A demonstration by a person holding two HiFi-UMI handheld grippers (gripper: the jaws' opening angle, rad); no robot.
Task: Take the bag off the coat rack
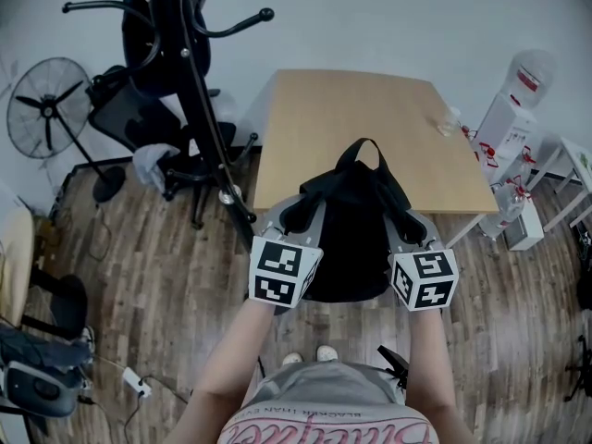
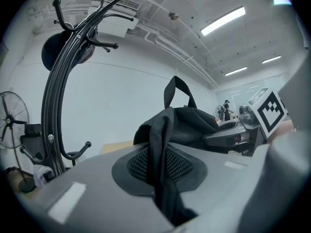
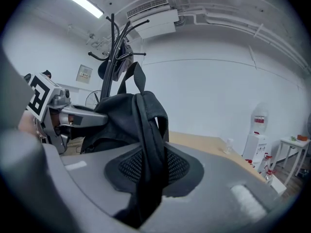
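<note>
A black backpack (image 1: 356, 220) hangs between my two grippers, away from the coat rack (image 1: 199, 109), over the table's near edge. My left gripper (image 1: 296, 209) is shut on one black shoulder strap (image 2: 160, 178), which runs down between its jaws. On the other side my right gripper (image 1: 407, 215) is shut on the second strap (image 3: 148, 169). The bag's body (image 2: 189, 123) and its top loop rise beyond the left jaws, with the right gripper (image 2: 252, 125) behind it. In the right gripper view the bag (image 3: 121, 115) hides part of the coat rack (image 3: 116, 47).
The wooden table (image 1: 351, 118) lies under and beyond the bag. A dark garment hangs on the rack's top (image 1: 157, 35). A fan (image 1: 46, 109) and an office chair (image 1: 148, 128) stand at left, a water dispenser (image 1: 518, 100) at right, and a power strip (image 1: 137, 382) is on the floor.
</note>
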